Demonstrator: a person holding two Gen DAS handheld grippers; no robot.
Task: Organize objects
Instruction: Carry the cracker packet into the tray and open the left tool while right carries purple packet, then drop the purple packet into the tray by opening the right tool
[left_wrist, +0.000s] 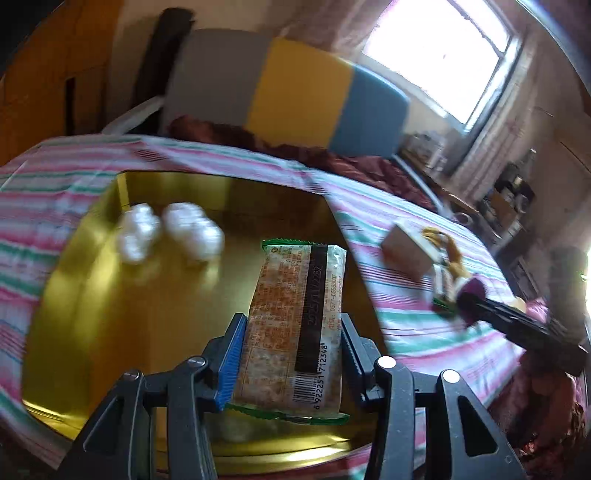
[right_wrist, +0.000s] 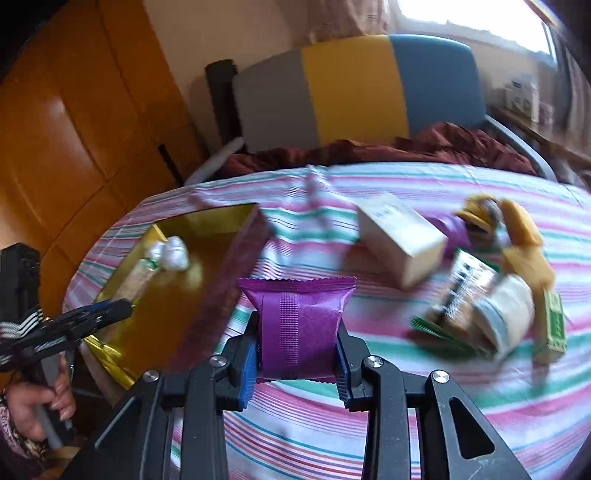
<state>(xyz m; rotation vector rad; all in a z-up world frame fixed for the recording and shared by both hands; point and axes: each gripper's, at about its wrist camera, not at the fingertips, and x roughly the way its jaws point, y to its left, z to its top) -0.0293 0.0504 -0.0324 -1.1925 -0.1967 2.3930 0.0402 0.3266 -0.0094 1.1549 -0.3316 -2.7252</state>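
**Snack packets, held over gold box and striped cloth**

Orange snack packet: clamped between the pads of the left gripper, held above the gold box. Two white wrapped items are seen inside the box, near its far wall. Purple snack packet: gripped by the narrowly closed right gripper, above the striped cloth on the counter. A cream carton and further mixed packets are laid to the right, blurred.

Left claw clamping barcoded snack packet above gold tray, two white wrapped sweets inside
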